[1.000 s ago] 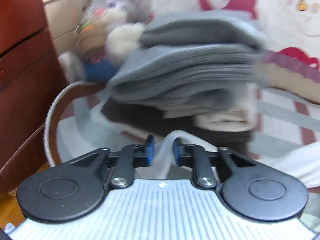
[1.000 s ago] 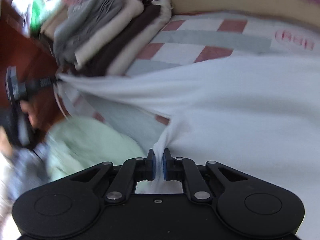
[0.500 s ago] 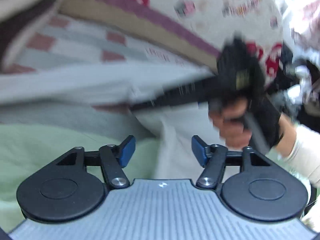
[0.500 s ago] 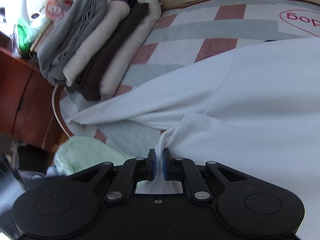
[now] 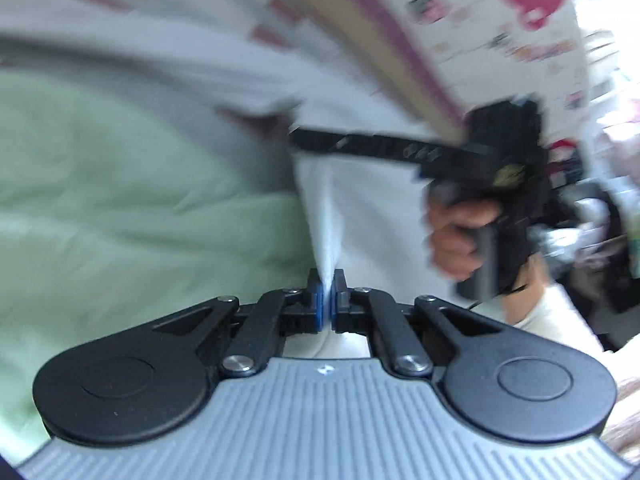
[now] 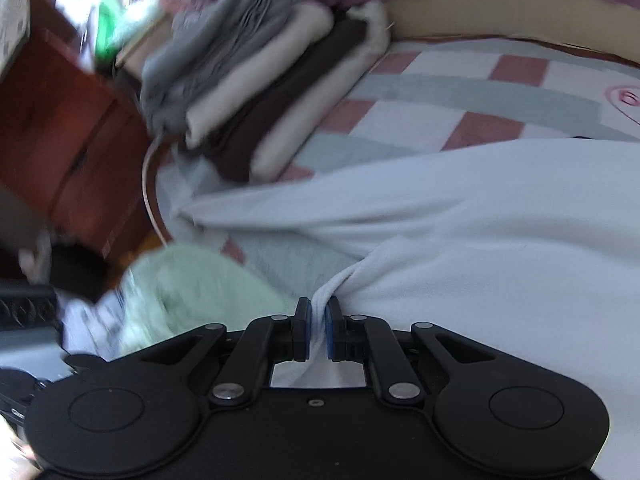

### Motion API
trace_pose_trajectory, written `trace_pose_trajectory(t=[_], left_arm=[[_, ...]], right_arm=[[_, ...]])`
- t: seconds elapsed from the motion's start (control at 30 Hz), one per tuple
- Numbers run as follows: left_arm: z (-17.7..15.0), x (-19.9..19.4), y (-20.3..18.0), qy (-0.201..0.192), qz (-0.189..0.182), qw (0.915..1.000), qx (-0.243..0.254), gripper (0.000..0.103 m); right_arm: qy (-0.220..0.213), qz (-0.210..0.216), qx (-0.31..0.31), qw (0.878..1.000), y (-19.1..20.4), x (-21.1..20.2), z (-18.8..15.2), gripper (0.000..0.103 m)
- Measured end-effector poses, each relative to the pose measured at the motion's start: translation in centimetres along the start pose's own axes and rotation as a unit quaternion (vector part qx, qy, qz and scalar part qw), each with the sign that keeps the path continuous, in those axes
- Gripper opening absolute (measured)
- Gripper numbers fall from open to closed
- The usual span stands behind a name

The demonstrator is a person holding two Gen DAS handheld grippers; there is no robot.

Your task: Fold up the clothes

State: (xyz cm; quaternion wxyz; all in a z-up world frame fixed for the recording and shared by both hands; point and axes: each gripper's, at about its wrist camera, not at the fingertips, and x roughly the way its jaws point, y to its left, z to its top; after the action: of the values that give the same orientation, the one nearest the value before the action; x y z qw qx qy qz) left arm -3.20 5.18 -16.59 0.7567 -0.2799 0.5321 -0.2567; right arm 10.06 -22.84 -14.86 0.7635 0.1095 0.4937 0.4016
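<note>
1. On the checkered bed cover lies one white garment, spread over the near part of the bed and reaching toward its left edge.
2. The left gripper has its two blue pads pressed together on a thin fold of the white garment.
3. The right gripper is also clamped on a bunched fold of the same garment; in the left wrist view its tip pinches the cloth, and one hand holds its handle.
4. At the far left corner of the bed stands one pile of folded clothes: I count about five layers, grey on top, then cream, dark brown, cream.
5. One light green cloth lies at the near left edge, beside the white garment.
6. One red-brown wooden cabinet stands just beside the bed.
</note>
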Motion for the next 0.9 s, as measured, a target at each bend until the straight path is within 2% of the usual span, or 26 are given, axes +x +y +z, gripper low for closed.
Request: trace_pose_trajectory(t=[0.1,0.13,0.17,0.2,0.27,0.3,0.33,0.4,0.43,0.5,0.57,0.63,0.73,0.83,0.9], left_arm=[[-0.7,1.1,1.6,0.034,0.037,0.9976,-0.048,0.003],[-0.8,1.4,1.8,0.043,0.047,0.9964,-0.056,0.003],[-0.8,1.4,1.3,0.047,0.064,0.996,-0.041,0.004],[-0.8,1.4,0.2,0.049,0.089,0.9948,0.0,0.006],[-1.0,1.3,-2.7,0.05,0.147,0.9819,0.108,0.012],[-1.0,1.1,-3.7,0.052,0.16,0.9757,0.141,0.018],[-0.6,0.8,-4.3,0.053,0.154,0.9744,0.155,0.025],[0.2,-0.1,-5.3,0.048,0.14,0.973,0.177,0.036],[1.2,-0.8,-5.3,0.026,0.128,0.9762,0.174,0.042],[3.3,-1.9,-5.3,-0.019,0.108,0.9797,0.168,0.047],[5.7,-1.6,-5.7,-0.069,0.117,0.975,0.176,0.053],[8.3,0.2,-6.2,-0.097,0.126,0.9684,0.192,0.061],[11.2,5.6,-7.7,-0.095,0.135,0.9609,0.222,0.063],[13.9,11.2,-9.5,-0.1,0.15,0.9435,0.278,0.063],[16.0,14.7,-10.2,-0.102,0.158,0.9355,0.299,0.063]], right_arm=[[0.03,0.006,-0.01,0.999,0.0,1.2,-0.5,0.015],[0.037,0.019,-0.009,0.999,-0.2,1.1,-0.6,0.016],[0.04,0.042,-0.014,0.998,-0.4,0.7,-0.8,0.017],[0.041,0.067,-0.023,0.997,-0.5,0.1,-1.0,0.019],[0.032,0.119,-0.064,0.99,-0.3,-2.0,-1.4,0.021],[0.031,0.13,-0.078,0.988,-0.4,-3.1,-1.6,0.022],[0.026,0.123,-0.091,0.988,-0.5,-4.2,-1.7,0.03],[0.005,0.062,-0.107,0.992,-1.8,-6.5,-1.7,0.038],[-0.006,0.026,-0.108,0.994,-2.8,-7.7,-1.6,0.038],[-0.031,-0.055,-0.071,0.995,-6.6,-10.1,-1.1,0.038],[-0.065,-0.141,-0.018,0.988,-11.1,-13.0,-0.3,0.039],[-0.096,-0.216,0.034,0.971,-15.7,-15.9,0.4,0.041],[-0.1,-0.281,0.059,0.953,-20.1,-18.7,1.8,0.041],[-0.092,-0.315,0.075,0.942,-22.7,-19.7,3.5,0.046],[-0.088,-0.328,0.104,0.935,-24.2,-19.7,4.4,0.047]])
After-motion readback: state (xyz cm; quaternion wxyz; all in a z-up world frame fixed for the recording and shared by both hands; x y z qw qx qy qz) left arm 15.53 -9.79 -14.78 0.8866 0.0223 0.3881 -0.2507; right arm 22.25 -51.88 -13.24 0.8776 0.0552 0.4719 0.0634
